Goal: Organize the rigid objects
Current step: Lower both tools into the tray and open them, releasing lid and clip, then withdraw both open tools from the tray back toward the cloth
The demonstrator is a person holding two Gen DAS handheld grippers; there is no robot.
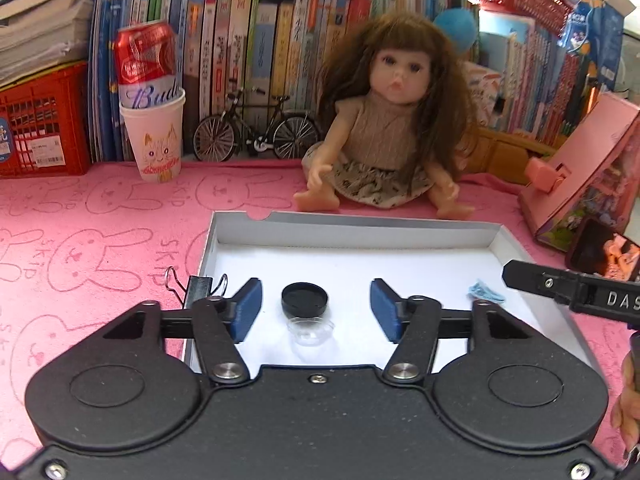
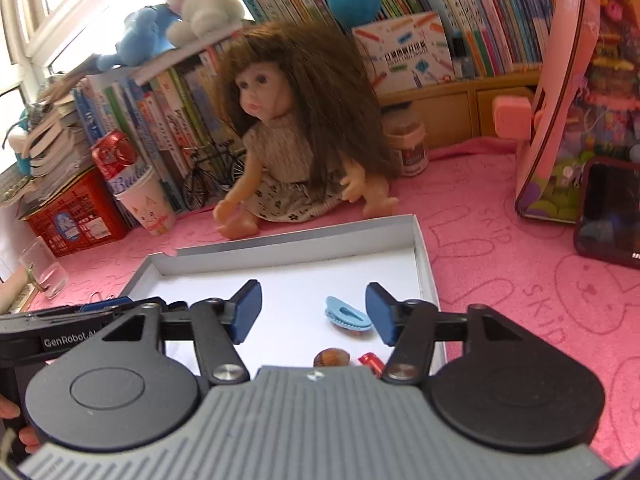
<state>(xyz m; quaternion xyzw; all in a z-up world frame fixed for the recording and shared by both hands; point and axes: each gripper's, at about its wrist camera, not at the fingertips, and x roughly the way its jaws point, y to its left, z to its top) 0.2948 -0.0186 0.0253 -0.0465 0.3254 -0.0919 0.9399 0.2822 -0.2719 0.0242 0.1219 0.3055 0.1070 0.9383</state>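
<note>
Cap (image 1: 304, 299), clear dish (image 1: 311, 331), blue clip (image 2: 347, 316), nut (image 2: 331, 358) (plus something red) already in tray (image 1: 352, 227); binder clip (image 1: 199, 287) on its left rim; left gripper (image 1: 316, 309), right gripper (image 2: 314, 311) spread, empty

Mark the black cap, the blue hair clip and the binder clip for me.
Black cap (image 1: 304, 300): left wrist view, centre of its top.
Blue hair clip (image 2: 346, 315): right wrist view, middle of its upper shell.
Binder clip (image 1: 199, 289): left wrist view, its black body on the tray edge.
</note>
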